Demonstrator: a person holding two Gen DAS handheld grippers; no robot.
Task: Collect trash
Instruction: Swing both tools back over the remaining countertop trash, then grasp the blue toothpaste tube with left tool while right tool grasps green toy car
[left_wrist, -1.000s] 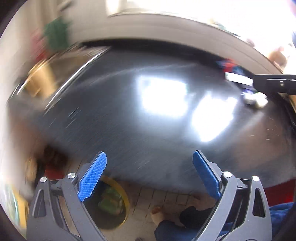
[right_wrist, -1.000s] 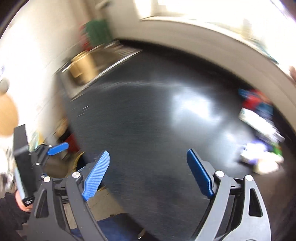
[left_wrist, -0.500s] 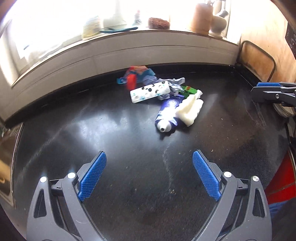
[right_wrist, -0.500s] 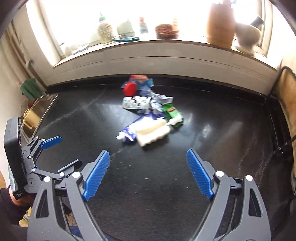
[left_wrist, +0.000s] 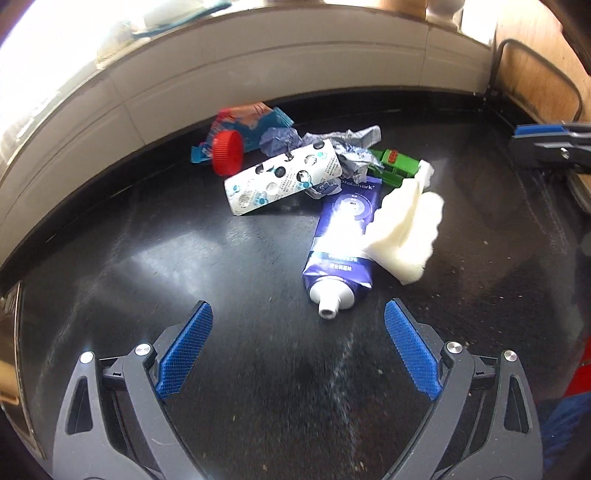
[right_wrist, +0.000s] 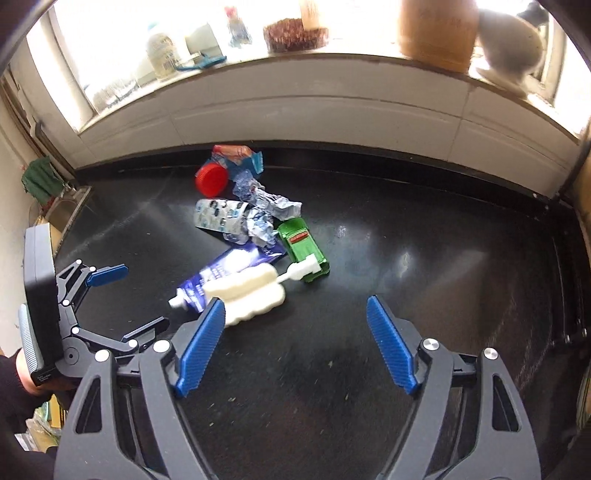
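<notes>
A pile of trash lies on the black counter (left_wrist: 258, 387). It holds a blue toothpaste tube (left_wrist: 341, 247), a white sponge brush (left_wrist: 406, 230), a white spotted wrapper (left_wrist: 282, 177), a green box (left_wrist: 393, 166), crumpled foil (left_wrist: 351, 144), a red cap (left_wrist: 227, 153) and a blue-orange packet (left_wrist: 251, 123). My left gripper (left_wrist: 297, 347) is open and empty just short of the tube's nozzle. My right gripper (right_wrist: 295, 347) is open and empty, its left finger beside the sponge brush (right_wrist: 243, 291). The tube (right_wrist: 221, 275), green box (right_wrist: 301, 249) and red cap (right_wrist: 210, 179) also show there.
A white backsplash and a windowsill with bottles, a brown jar (right_wrist: 436, 33) and a bowl (right_wrist: 295, 35) run behind the counter. A sink (right_wrist: 59, 218) lies at the far left. A wooden board (left_wrist: 543, 74) stands at the right. The left gripper (right_wrist: 110, 306) shows in the right wrist view.
Both grippers swung from the sink side toward the trash pile, then moved closer and lower. The pile looks larger now. Both stay open.
</notes>
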